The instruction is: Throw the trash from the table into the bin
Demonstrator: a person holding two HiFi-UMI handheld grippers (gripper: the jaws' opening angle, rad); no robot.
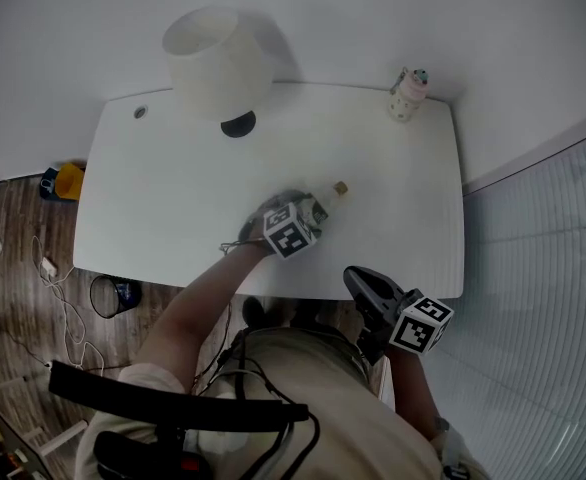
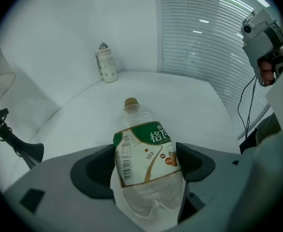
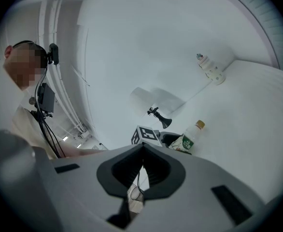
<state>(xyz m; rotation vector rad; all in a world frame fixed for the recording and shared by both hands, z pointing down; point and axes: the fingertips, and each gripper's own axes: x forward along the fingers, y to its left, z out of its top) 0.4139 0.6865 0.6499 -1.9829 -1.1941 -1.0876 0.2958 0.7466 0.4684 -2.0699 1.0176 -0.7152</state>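
Left arm (image 1: 201,300): bare forearm stretched forward and away from the torso, slanting toward the right.
Left gripper (image 1: 316,209): held out at the end of that arm with its marker cube on top. Its jaws are clamped on either side of a bottle's (image 2: 145,146) labelled body, one pad on each flank.
Right arm (image 1: 414,386): drawn in close beside the body, with the forearm low.
Right gripper (image 1: 358,278): held near the torso, well short of the left one. It points forward, and its jaws are pressed together with nothing between them.
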